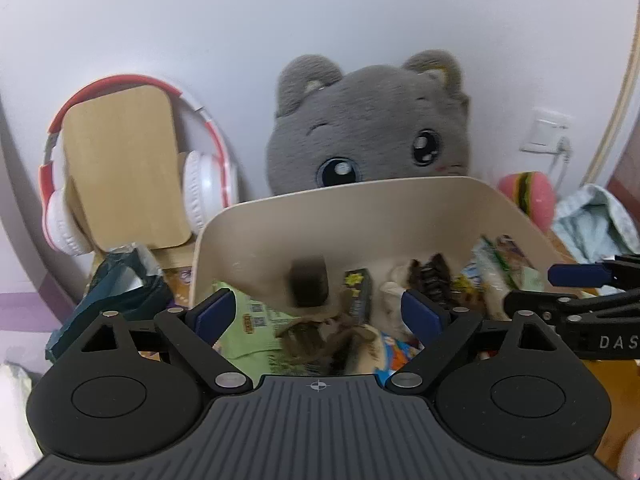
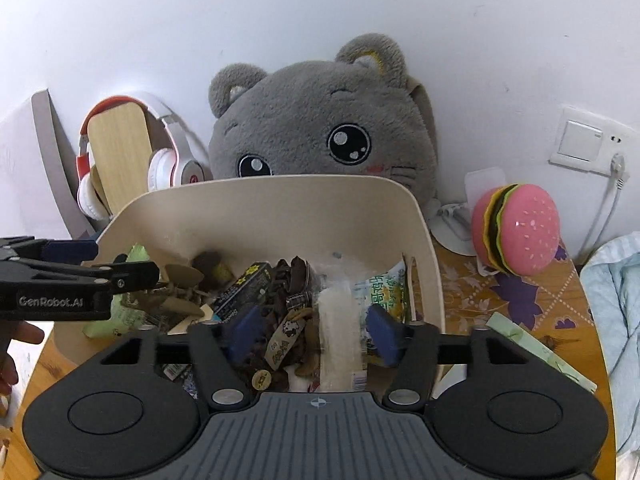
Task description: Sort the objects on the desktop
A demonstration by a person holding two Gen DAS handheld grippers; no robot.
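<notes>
A: Nearest us, the left gripper (image 1: 320, 312) hangs with fingers spread wide and holding nothing, over the left half of the cream bin (image 2: 280, 200). A brown tasselled piece (image 1: 320, 328) looks blurred between them; we cannot tell whether it is loose.

B: The right gripper (image 2: 312, 332) has its fingers apart too, empty, over the right half of the bin, straddling a white packet (image 2: 338, 332).

A: Our worry: the two grippers sit close over one bin and could knock together. The clutter is tangled, so closing on one item may drag its neighbours out.

B: Counting left of the bin to right: one pair of headphones (image 2: 168, 160), one wooden board (image 2: 120, 152), one grey plush cat (image 2: 320, 120) behind the bin, one burger toy (image 2: 516, 232) on the bench (image 2: 500, 292). Inside, too jumbled to count.
</notes>
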